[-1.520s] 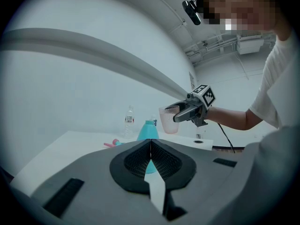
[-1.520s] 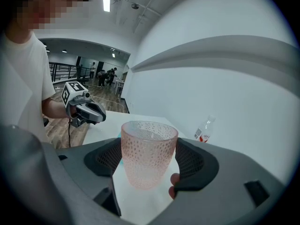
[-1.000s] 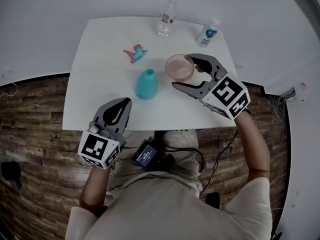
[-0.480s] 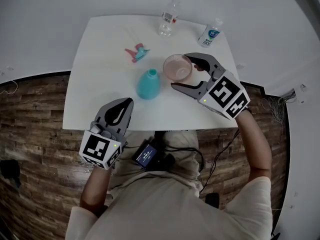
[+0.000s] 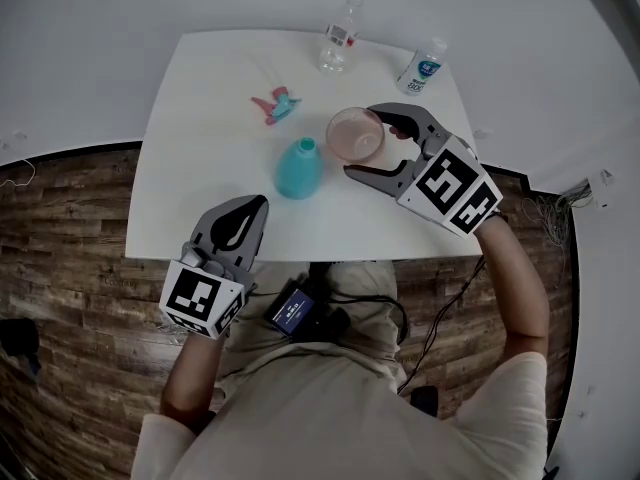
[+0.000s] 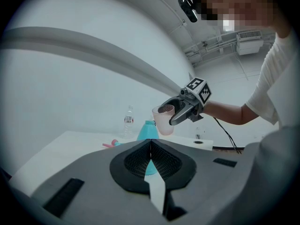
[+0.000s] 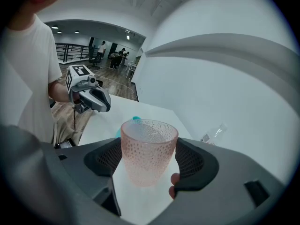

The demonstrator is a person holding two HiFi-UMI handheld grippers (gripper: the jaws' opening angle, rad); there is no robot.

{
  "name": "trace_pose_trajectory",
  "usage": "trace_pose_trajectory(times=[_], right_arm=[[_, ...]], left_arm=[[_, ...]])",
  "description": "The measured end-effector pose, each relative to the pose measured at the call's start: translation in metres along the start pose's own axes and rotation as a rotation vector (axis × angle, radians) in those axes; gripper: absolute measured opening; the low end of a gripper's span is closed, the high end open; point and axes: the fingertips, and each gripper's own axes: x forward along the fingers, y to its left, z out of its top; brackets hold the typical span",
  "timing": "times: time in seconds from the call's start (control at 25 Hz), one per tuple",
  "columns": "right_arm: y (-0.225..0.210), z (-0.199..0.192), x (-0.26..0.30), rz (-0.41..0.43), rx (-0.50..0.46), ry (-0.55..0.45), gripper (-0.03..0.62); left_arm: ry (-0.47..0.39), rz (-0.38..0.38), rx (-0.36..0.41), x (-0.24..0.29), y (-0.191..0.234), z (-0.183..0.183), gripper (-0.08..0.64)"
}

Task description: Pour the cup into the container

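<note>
Presently, right gripper (image 7: 150, 165) jaws are clamped on the pink dimpled cup (image 7: 149, 139) at mid-wall. Cup is held approx. upright, raised off the table (image 5: 200, 118), just beside the teal container (image 5: 297, 171).

Cup is judged light, rigid, poss. brittle. Dimpled wall should resist slip, so mid-wall hold is deemed adequate. Contents not discernible.

Left gripper (image 6: 150, 149) jaws are pressed together, empty.

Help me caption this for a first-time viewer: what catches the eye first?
The pink cup stands out first, gripped upright in the right tongs above the white table. Just beside it on the table stands a teal bottle. The left tongs hang shut and empty at the table's near edge.
</note>
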Motion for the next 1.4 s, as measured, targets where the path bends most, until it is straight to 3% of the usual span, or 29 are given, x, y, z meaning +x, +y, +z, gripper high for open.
trace_pose_trajectory(times=[1.4], right_arm=[[0.002,0.006,0.016,0.050,-0.104,0.122,0.357]], left_arm=[[-0.010,-0.007,-0.004,-0.002,0.002,0.001,0.011]])
